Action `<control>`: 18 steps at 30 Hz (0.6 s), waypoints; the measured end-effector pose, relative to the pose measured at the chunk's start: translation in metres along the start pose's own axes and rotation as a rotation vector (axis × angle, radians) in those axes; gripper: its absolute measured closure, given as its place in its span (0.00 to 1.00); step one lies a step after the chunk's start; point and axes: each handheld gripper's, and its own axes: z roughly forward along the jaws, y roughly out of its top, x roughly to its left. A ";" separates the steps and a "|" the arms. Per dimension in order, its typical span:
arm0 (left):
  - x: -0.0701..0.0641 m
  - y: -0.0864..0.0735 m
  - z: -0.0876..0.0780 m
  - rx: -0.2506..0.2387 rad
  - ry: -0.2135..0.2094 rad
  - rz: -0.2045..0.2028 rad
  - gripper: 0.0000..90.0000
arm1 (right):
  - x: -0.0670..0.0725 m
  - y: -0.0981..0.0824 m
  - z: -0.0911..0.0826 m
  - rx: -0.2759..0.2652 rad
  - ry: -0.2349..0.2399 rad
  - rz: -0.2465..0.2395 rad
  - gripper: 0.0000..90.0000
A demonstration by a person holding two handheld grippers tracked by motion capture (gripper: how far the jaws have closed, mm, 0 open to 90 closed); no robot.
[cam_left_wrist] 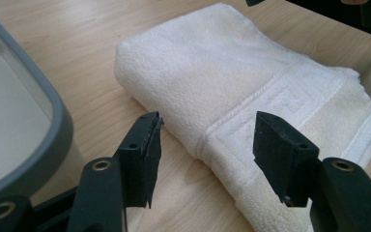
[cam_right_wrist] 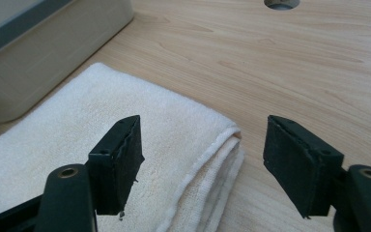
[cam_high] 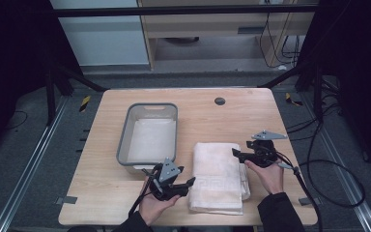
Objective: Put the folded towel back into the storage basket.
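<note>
Both tools released, left tool (cam_high: 181, 182) and right tool (cam_high: 241, 153) flanking the folded towel (cam_high: 218, 175); a shallow pinch may lift only the top layer and unfold it.

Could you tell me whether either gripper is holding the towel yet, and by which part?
Nothing is held: left gripper and right gripper are open beside the folded towel.

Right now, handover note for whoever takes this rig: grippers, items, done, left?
Left gripper: open, holding nothing, at the near-left edge of the folded white towel.
Right gripper: open, holding nothing, at the towel's far-right edge.
Towel lies flat on the table, right of the grey tub; a pale sheet or towel already lines the tub.
Done: both grippers positioned at the towel.
Left: probably grip the towel and move it, perhaps into the tub.
</note>
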 end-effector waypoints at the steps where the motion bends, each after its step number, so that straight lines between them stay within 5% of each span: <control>1: -0.001 -0.001 0.001 0.006 -0.002 0.002 0.47 | 0.000 0.000 0.000 0.000 0.000 0.000 0.33; 18: -0.006 -0.009 0.023 0.072 -0.001 0.012 0.45 | 0.003 -0.006 0.017 0.052 -0.004 -0.021 0.32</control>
